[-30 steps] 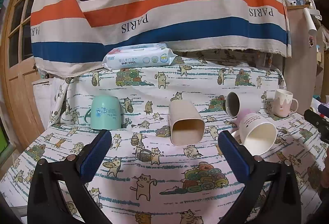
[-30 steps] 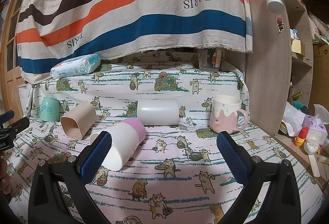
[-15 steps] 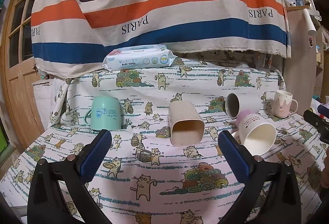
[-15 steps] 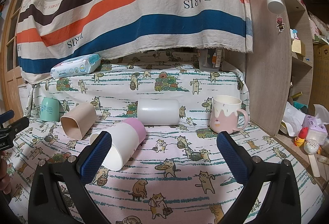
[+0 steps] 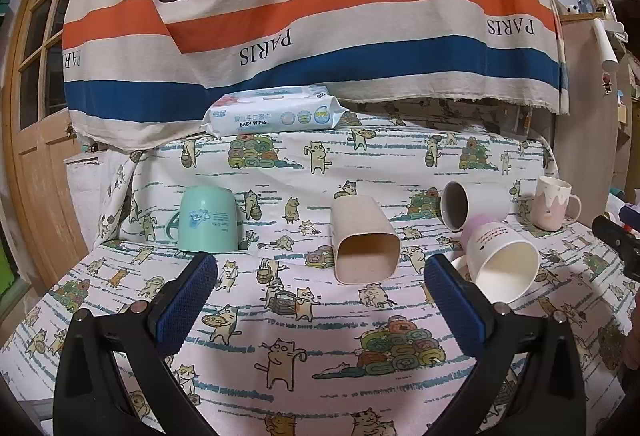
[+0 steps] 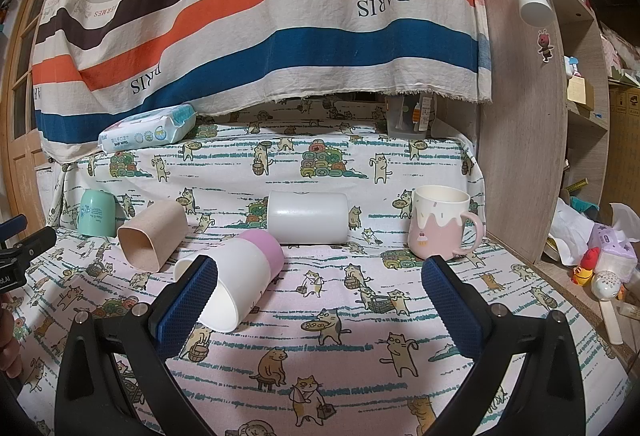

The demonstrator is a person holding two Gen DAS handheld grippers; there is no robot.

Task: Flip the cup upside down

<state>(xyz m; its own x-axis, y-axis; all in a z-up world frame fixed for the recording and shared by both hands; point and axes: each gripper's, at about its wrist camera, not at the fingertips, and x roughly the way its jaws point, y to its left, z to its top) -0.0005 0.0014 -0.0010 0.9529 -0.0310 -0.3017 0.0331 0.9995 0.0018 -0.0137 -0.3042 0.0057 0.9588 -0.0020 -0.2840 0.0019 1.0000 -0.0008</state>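
Several cups lie or stand on a cat-print cloth. A mint mug [image 5: 206, 222] stands upside down at the left. A beige square cup [image 5: 364, 240] lies on its side, mouth toward me. A white and lilac cup [image 5: 500, 260] and a white cylinder cup [image 5: 474, 203] also lie on their sides. A pink mug [image 6: 440, 228] stands upright at the right. My left gripper [image 5: 320, 300] is open and empty, in front of the beige cup. My right gripper [image 6: 320, 300] is open and empty, near the white and lilac cup [image 6: 236, 276].
A pack of baby wipes [image 5: 276, 111] lies on the raised back ledge under a striped hanging cloth [image 5: 320, 15]. A wooden door [image 5: 36, 139] is at the left. A wooden shelf unit [image 6: 532, 139] with clutter stands at the right.
The left wrist view has risen slightly, so the cups sit a little lower in frame. The right gripper has not moved. Both stay open.
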